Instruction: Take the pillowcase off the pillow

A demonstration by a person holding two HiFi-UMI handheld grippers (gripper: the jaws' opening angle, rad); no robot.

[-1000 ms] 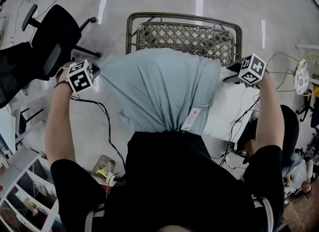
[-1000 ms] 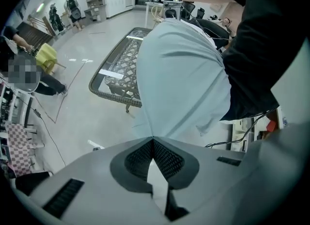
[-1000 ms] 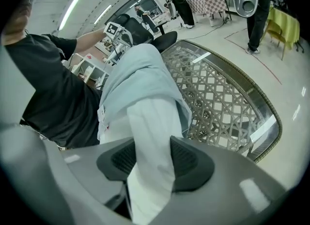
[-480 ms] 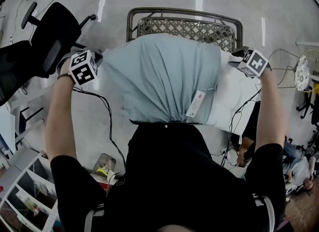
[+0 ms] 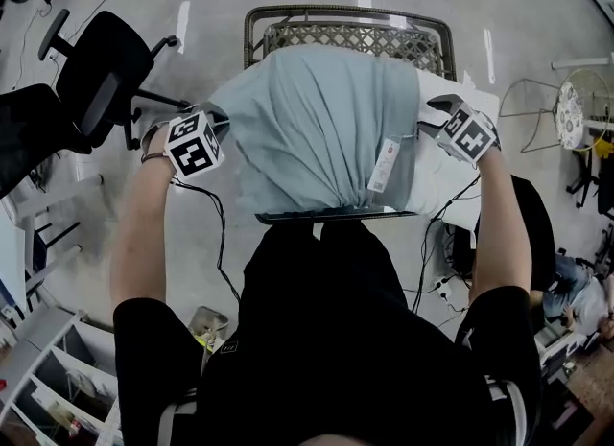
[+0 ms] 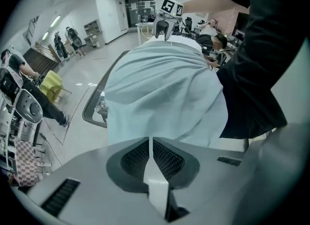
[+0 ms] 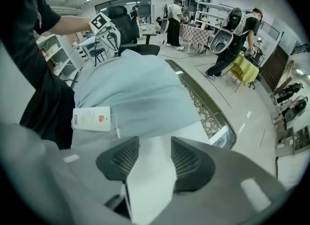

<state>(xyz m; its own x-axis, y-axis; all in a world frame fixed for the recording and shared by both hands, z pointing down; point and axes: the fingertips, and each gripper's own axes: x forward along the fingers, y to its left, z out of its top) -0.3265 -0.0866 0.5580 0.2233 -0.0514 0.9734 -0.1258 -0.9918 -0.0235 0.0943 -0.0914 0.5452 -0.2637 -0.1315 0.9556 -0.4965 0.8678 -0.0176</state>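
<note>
Pillowcase [image 5: 317,118] looks half off, held over the wicker chair [image 5: 345,39]. Left gripper [image 6: 150,144] is pinched on its blue fabric. Right gripper [image 7: 155,144] jaws just closed tighter on the white pillow [image 5: 439,174]. Next I'd pull the 2 apart.

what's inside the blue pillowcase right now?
A white pillow: one end sticks out of the pillowcase on the person's right. The rest is covered by the fabric; its far end can't be seen.
</note>
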